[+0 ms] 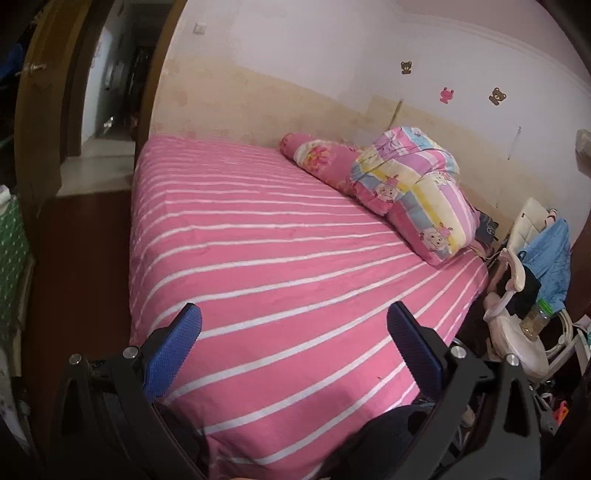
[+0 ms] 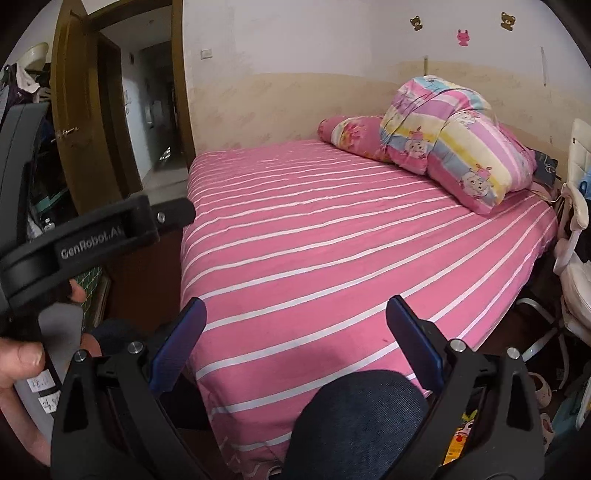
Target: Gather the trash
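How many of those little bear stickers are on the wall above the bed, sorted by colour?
Brown bear stickers: 2, the left one and the right one.
Pink bear sticker: 1, between the two brown ones.
Total: 3 stickers, all on the wall above the pink striped bed.

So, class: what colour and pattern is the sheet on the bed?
The sheet is pink with thin white stripes, clearest in the right wrist view.
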Tool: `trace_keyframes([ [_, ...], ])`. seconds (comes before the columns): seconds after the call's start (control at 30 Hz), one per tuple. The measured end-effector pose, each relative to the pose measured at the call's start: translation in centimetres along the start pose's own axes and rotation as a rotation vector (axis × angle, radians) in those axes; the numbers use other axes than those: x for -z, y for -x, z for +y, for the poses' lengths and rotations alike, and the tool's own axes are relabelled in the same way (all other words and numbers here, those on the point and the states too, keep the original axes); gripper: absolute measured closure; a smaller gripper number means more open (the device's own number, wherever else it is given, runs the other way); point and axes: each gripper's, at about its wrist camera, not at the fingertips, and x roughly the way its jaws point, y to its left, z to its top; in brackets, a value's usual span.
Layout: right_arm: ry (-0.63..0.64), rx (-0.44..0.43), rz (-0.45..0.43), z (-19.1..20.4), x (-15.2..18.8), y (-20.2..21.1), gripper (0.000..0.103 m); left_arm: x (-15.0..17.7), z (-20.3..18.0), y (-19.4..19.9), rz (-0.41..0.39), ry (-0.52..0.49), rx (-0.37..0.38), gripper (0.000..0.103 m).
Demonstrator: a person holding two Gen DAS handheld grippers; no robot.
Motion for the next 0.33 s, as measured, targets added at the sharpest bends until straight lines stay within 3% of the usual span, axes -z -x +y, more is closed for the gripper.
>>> trace_keyframes([
  [0.33,-0.033,0.006,-0.014,-1.0,0.4,1.5,0.007,-0.1,-1.0,0.5,0.054,0.005,0.032,0.006],
])
